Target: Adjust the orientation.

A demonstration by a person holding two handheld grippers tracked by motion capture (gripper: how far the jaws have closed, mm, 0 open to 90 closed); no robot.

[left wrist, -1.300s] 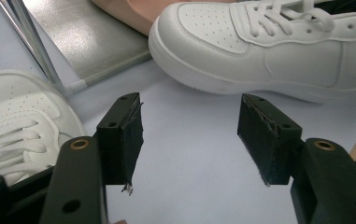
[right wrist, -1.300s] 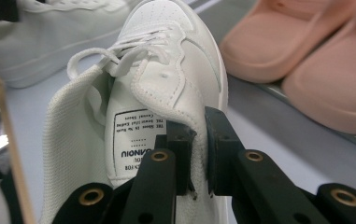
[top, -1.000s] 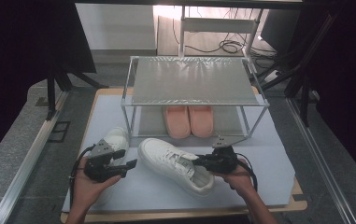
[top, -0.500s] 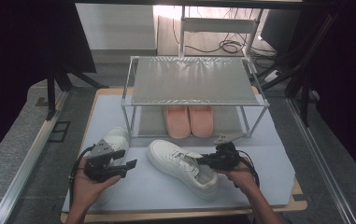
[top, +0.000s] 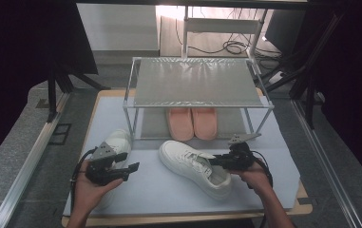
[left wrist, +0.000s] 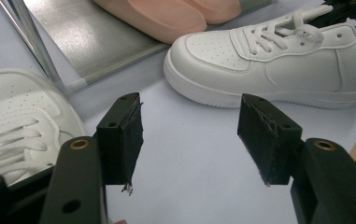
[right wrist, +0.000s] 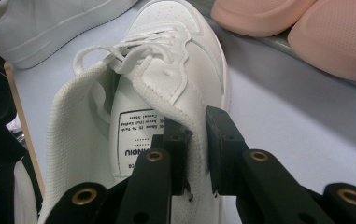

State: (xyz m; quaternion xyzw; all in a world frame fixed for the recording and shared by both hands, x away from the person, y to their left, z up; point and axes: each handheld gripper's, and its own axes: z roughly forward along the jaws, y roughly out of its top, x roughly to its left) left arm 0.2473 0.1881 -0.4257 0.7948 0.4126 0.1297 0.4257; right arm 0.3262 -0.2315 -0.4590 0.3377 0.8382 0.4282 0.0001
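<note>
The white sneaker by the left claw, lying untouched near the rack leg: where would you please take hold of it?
Grip the collar wall of the white sneaker from above, one jaw inside the opening, one outside. The rim is thin and firm, while the toe is too broad and rounded for the open left claw.

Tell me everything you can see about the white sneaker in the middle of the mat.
The sneaker is white, of smooth leather-like material, with white laces, toe perforations, a thick sole and a padded textile collar. A printed label sits on the tongue's inside. It stands upright on the grey mat, toe pointing toward the rack, in front of the pink slippers. The right gripper has one jaw inside and one outside its collar wall, and these have just been opening.
</note>
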